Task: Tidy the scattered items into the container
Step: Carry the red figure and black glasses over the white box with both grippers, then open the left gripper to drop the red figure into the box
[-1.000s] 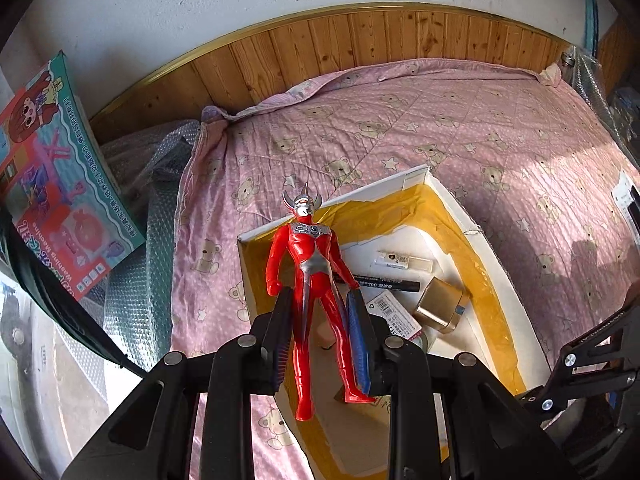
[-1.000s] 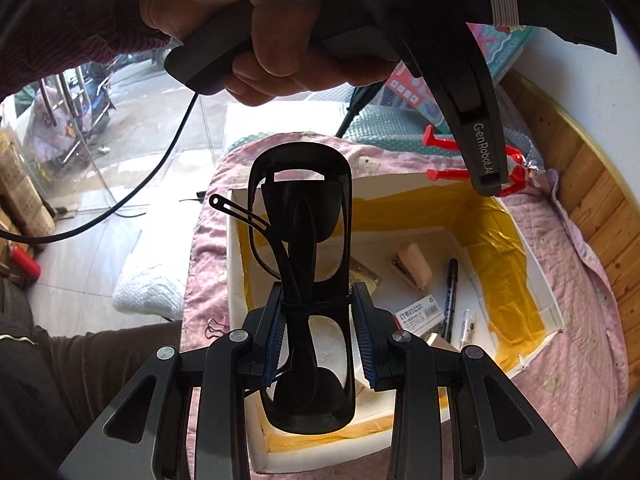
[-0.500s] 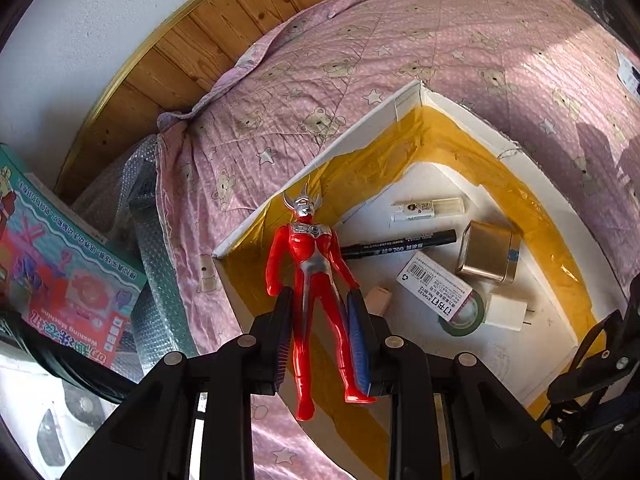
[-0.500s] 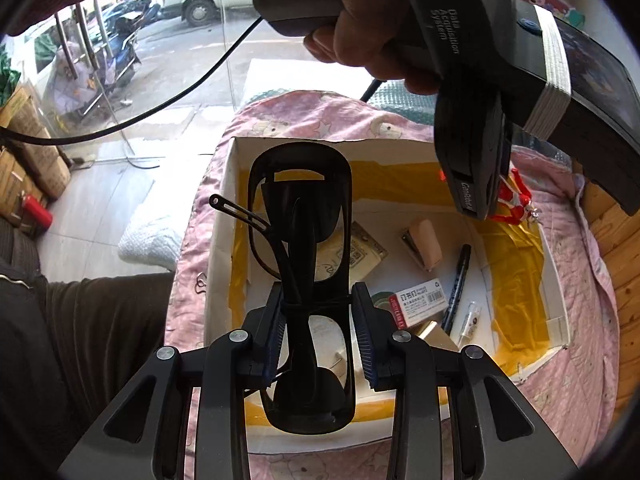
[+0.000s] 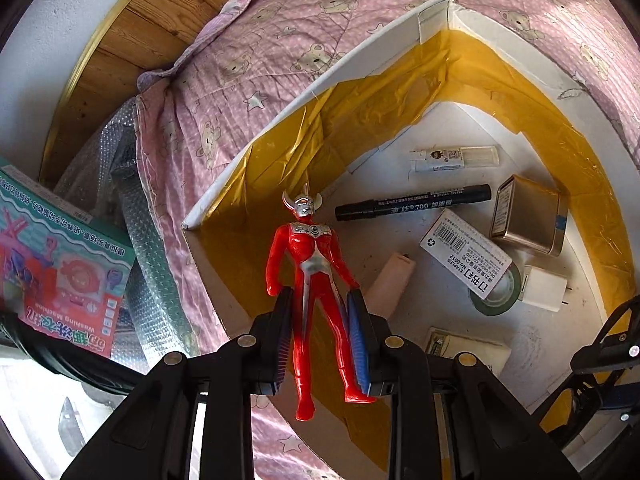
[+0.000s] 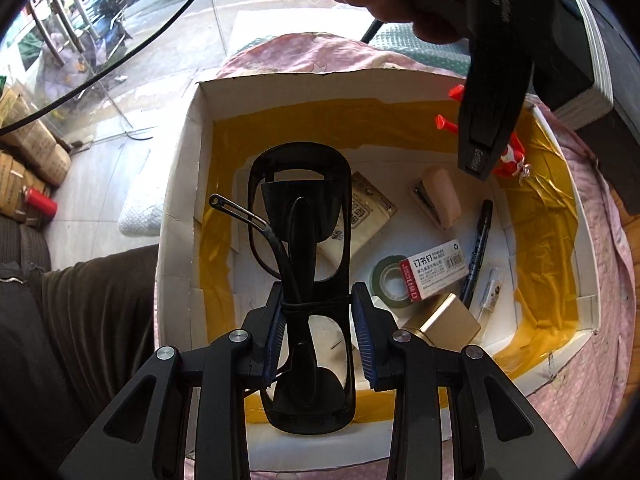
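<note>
The left gripper (image 5: 322, 340) is clamped on the legs of a red and silver superhero figure (image 5: 310, 272), a glossy plastic toy with a horned silver head and silver chest stripe. It hangs upright over the near wall of a white cardboard box (image 5: 280, 116) lined with yellow tape. The right gripper (image 6: 318, 330) pinches a pair of black sunglasses (image 6: 304, 264) at the middle, folded, one temple arm sticking out to the left, held above the same box.

On the box floor beyond lie a pink stapler (image 5: 394, 280), a black marker (image 5: 414, 202), a box of staples (image 5: 466, 254) resting on a roll of green tape (image 5: 498, 298), a white charger plug (image 5: 544, 294), a gold tin (image 5: 528, 220) and a small clear tube (image 5: 454, 158). The box sits on a pink bear-print quilt (image 5: 320, 20). Farther left is a colourful toy carton (image 5: 60, 268).
</note>
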`<action>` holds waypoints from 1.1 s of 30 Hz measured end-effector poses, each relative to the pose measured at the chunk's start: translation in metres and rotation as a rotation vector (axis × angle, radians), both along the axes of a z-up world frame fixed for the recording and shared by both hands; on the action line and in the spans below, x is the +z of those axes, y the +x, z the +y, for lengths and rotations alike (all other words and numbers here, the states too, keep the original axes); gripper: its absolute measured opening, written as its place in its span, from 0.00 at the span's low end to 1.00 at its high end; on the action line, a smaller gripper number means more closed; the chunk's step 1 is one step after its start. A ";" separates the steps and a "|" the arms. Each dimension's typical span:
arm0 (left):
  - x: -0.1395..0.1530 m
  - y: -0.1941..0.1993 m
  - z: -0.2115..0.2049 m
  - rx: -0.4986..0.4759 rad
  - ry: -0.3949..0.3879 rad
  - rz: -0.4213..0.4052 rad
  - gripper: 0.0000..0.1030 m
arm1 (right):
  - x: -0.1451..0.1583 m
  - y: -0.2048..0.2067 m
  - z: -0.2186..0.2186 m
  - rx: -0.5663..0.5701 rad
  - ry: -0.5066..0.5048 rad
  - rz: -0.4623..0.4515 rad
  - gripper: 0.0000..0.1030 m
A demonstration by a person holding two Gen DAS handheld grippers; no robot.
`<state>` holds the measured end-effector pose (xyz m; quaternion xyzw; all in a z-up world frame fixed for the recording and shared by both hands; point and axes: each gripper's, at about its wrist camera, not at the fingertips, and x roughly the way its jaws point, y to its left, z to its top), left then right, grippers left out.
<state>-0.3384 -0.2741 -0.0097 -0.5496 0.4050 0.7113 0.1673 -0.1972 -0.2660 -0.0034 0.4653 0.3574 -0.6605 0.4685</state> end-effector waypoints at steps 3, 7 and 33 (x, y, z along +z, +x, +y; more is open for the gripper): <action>-0.011 -0.003 0.005 -0.006 -0.022 -0.016 0.26 | 0.000 0.009 -0.005 0.057 0.029 0.025 0.33; -0.023 -0.005 0.004 -0.032 -0.071 0.004 0.26 | -0.002 0.011 -0.010 0.078 0.057 0.055 0.33; -0.040 -0.023 0.000 -0.003 -0.063 0.016 0.23 | -0.033 -0.004 -0.020 0.083 0.198 0.018 0.33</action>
